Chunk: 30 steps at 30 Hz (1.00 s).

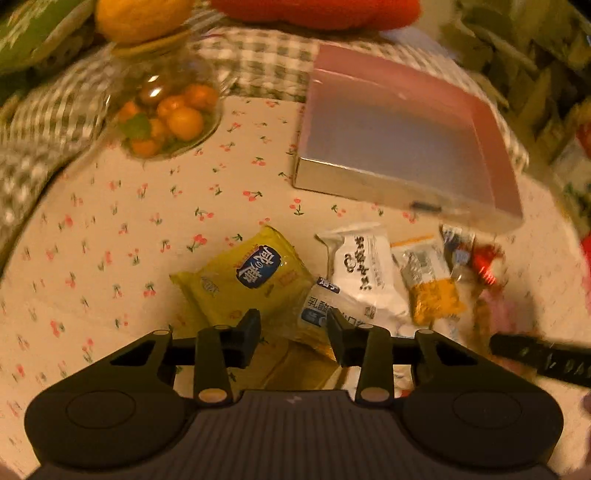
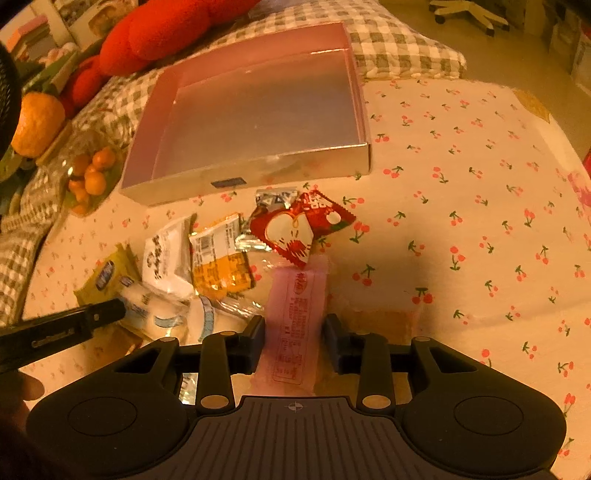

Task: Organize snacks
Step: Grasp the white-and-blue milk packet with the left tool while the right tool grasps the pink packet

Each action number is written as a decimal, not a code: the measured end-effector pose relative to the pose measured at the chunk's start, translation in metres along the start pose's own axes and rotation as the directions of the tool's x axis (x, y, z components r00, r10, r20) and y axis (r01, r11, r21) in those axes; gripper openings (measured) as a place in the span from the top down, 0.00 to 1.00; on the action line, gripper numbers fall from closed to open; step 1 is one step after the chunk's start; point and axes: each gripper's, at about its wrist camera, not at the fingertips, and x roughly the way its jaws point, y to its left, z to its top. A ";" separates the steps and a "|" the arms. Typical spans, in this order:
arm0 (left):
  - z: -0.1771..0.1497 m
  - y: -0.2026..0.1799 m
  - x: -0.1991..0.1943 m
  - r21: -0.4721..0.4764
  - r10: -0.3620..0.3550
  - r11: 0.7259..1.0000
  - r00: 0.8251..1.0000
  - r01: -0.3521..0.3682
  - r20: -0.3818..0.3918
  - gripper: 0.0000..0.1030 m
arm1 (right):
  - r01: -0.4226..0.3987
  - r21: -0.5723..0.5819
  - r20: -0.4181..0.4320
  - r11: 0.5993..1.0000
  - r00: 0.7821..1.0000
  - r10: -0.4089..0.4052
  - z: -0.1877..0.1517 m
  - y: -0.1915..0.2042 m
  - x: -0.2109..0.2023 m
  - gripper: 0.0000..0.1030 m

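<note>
A loose heap of snack packets lies on the cherry-print cloth in front of a shallow pink-lined box with nothing in it. My left gripper hovers open over a yellow packet and a white-and-blue packet; its pads are not clamped on either. Beside them lie a white packet with black writing and an orange-and-clear packet. My right gripper is shut on a long pink packet. Beyond that packet's far end lies a red packet.
A glass jar of small oranges with a large orange fruit on its lid stands at the back left. A red plush and a checked cloth lie behind the box. Bare cherry-print tablecloth stretches to the right.
</note>
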 end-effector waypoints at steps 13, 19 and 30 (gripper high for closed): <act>-0.004 -0.027 0.022 -0.212 0.008 0.977 1.000 -0.010 -0.011 0.38 | 0.016 -0.023 -0.011 1.000 1.000 -0.016 -0.006 0.007 0.008 0.63; -0.009 -0.036 0.029 -0.195 0.072 0.978 0.997 -0.068 0.015 0.50 | 0.023 -0.055 -0.008 0.998 1.000 -0.024 -0.009 0.012 0.014 0.63; -0.006 -0.009 0.020 -0.245 -0.078 0.967 0.996 0.065 -0.045 0.81 | -0.019 -0.040 0.023 0.999 1.000 0.020 -0.006 0.007 -0.001 0.69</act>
